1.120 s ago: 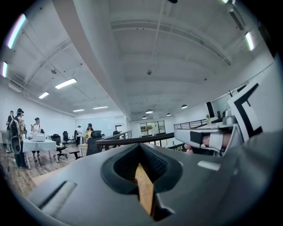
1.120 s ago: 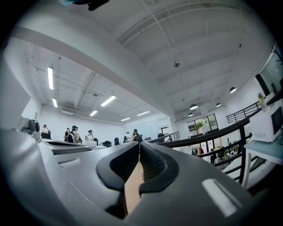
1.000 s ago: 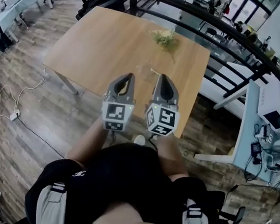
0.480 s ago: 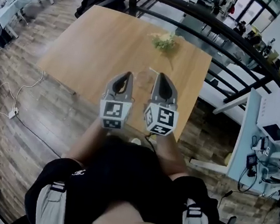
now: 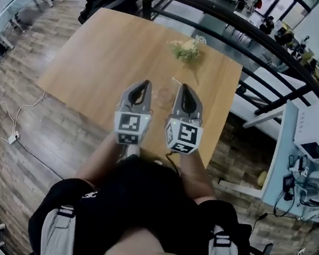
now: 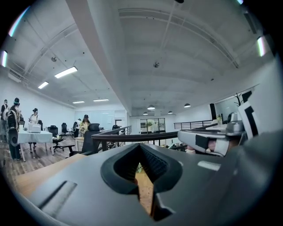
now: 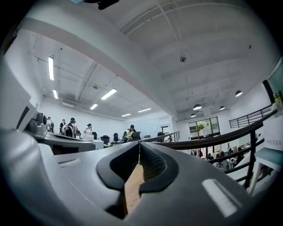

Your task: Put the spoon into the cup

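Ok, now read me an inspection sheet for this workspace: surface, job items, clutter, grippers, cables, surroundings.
Surface: wooden table, light, on a plank floor.
Job's things: clear cup upright, between the two gripper tips; a thin pale item just beyond it, likely the spoon, too small to tell if they touch.
Clutter: bunch of flowers towards the far edge.
Grippers: left hand-held gripper and right hand-held gripper side by side, both shut, holding nothing.
Cables: white lead with power strip on the floor at left; nothing seen on the table.
Surroundings: black railing behind the table; white desk at right; people far off.
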